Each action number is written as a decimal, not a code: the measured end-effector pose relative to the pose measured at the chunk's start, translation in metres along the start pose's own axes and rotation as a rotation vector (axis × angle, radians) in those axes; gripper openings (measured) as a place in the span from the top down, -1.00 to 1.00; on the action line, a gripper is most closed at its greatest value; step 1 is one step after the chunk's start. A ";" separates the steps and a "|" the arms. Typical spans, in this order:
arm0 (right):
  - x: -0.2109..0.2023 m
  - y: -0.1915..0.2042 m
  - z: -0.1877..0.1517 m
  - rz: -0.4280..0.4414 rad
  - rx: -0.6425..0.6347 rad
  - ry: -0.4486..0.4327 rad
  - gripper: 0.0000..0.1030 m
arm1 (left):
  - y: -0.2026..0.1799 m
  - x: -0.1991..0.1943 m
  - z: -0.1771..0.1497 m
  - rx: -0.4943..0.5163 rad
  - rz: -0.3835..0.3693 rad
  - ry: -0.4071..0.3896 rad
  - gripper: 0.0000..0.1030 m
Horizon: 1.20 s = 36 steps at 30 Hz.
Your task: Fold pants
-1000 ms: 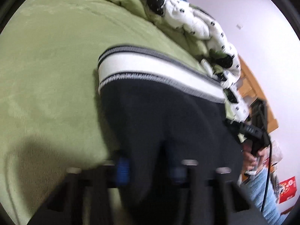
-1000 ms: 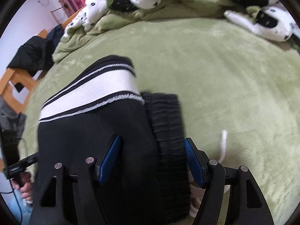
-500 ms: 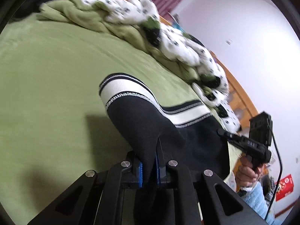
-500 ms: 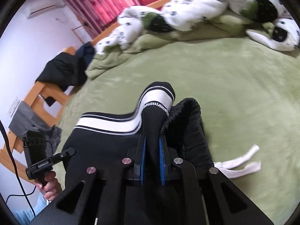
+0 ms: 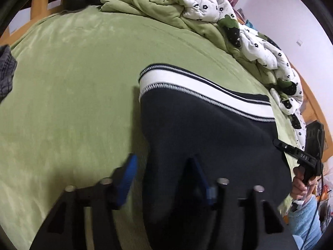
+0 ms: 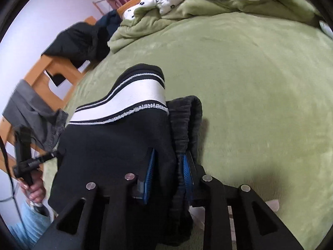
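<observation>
The black pants [image 5: 208, 137] with white striped cuffs [image 5: 199, 87] lie folded on the green bed [image 5: 72, 83]. My left gripper [image 5: 164, 179] is open, its blue pads [image 5: 129, 177] spread around the near left edge of the fabric. In the right wrist view the pants [image 6: 116, 141] lie with the cuffs [image 6: 135, 100] over the ribbed waistband [image 6: 187, 120]. My right gripper [image 6: 168, 175] is partly open; a fold of fabric still sits between its blue pads [image 6: 149, 173].
A rumpled green and white flowered quilt [image 5: 208, 14] lies along the far side of the bed. A wooden bed frame [image 6: 52, 73] with dark clothes [image 6: 83, 39] and a grey garment [image 6: 35, 108] stands at the left. The other handheld gripper [image 5: 301, 156] shows at the right.
Both grippers were shut on the pants half a second ago. The left has opened wide and the right has begun opening, with the pants lowered onto the bed.
</observation>
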State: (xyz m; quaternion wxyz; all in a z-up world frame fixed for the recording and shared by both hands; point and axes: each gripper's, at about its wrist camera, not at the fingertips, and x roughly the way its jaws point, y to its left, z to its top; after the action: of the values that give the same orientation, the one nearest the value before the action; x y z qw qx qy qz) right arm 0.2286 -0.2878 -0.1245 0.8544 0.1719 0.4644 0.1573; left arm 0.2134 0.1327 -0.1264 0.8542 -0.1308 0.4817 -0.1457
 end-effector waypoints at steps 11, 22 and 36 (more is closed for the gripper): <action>-0.013 0.056 0.045 -0.185 -0.173 -0.109 0.22 | 0.029 -0.046 -0.030 -0.060 -0.013 -0.050 -0.18; -0.033 0.031 0.027 -0.109 -0.140 -0.139 0.72 | 0.030 -0.070 -0.065 0.029 -0.097 -0.012 -0.19; -0.054 0.061 -0.026 -0.273 -0.128 -0.105 0.54 | -0.039 -0.077 -0.144 0.417 0.046 0.023 -0.19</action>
State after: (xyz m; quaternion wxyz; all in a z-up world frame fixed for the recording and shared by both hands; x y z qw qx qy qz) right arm 0.1723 -0.2523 -0.0709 0.9003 0.0602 0.4270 0.0596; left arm 0.0467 0.1137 -0.1243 0.8604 0.0617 0.4535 -0.2241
